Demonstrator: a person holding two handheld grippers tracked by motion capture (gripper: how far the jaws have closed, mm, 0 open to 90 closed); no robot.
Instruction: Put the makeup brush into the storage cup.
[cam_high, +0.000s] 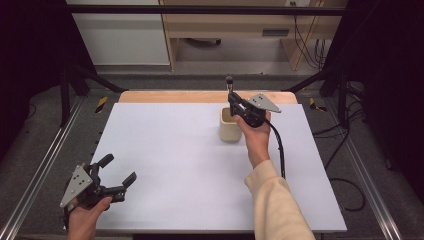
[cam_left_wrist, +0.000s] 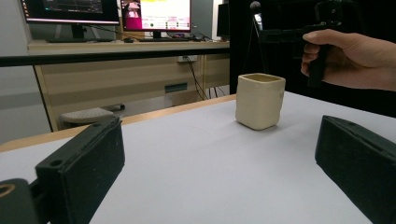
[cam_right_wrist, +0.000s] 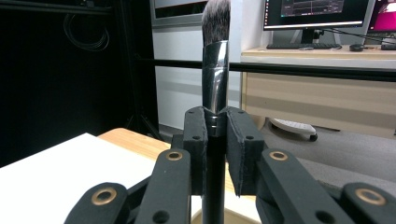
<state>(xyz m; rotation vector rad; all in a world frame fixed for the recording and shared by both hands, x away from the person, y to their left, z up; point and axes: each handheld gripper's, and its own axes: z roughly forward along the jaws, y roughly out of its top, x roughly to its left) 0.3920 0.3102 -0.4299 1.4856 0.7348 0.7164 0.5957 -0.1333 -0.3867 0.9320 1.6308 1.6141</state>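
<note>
Your right gripper (cam_right_wrist: 216, 135) has its jaws pinched on a makeup brush (cam_right_wrist: 215, 70), which stands upright between the pads: a black handle runs down below the grip, a polished silver ferrule rises straight above it, and a rounded tuft of dark, grey-tipped bristles tops it off. In the high view that right gripper (cam_high: 233, 100) is held above the table, and directly beneath it, at its near side, sits a cream cup (cam_high: 230, 125), squarish with rounded corners and an open mouth; the lower end of the brush handle hangs over that mouth. Your left gripper (cam_high: 116, 171) rests low at the near left corner of the white table (cam_high: 175, 165), jaws spread wide with nothing between them, well apart from the cup, which lies ahead of it and to its right.
</note>
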